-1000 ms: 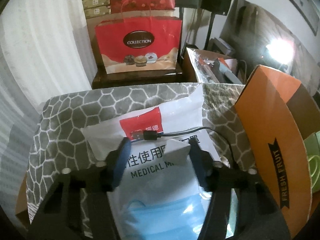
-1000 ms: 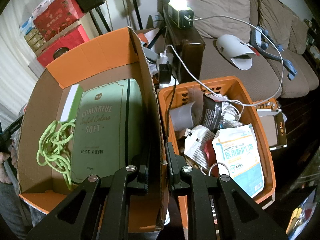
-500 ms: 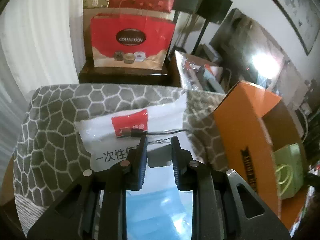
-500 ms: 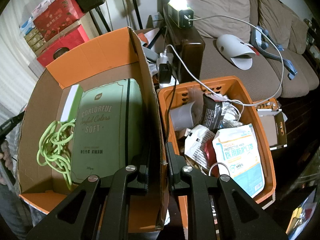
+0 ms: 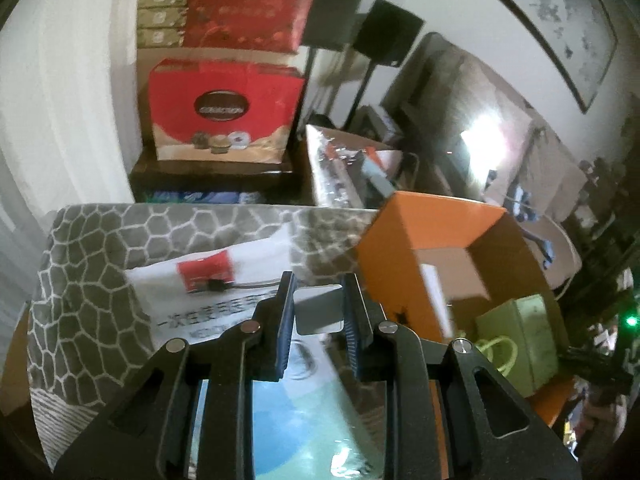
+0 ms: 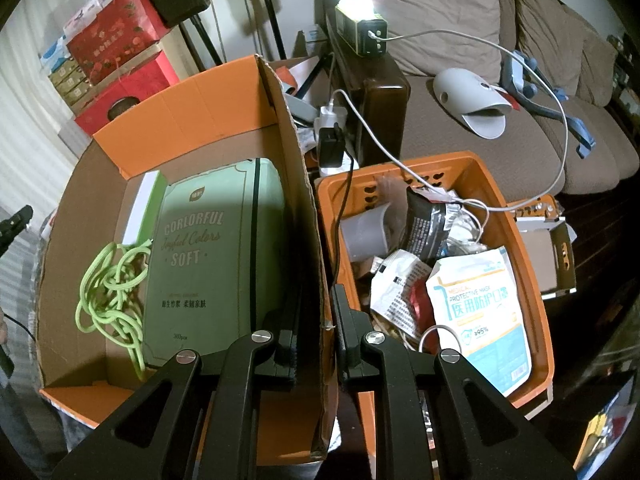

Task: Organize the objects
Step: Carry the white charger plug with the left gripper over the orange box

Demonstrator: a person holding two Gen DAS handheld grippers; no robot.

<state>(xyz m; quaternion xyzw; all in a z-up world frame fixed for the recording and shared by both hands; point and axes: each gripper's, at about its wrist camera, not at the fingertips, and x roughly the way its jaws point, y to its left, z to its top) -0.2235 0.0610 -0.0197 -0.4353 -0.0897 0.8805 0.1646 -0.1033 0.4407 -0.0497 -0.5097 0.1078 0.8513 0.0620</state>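
Left tool [image 5: 318, 300] is clamped on the mask pack [image 5: 316, 360], left of the cardboard box [image 6: 176, 152]. Right tool [image 6: 314, 320] grips the box's wall. Risk: slick film slipping out mid-transfer.

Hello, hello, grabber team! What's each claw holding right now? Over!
Left gripper shut on mask pack. Right gripper clamped on cardboard box wall. Green tissue pack and green cord fill the box floor.
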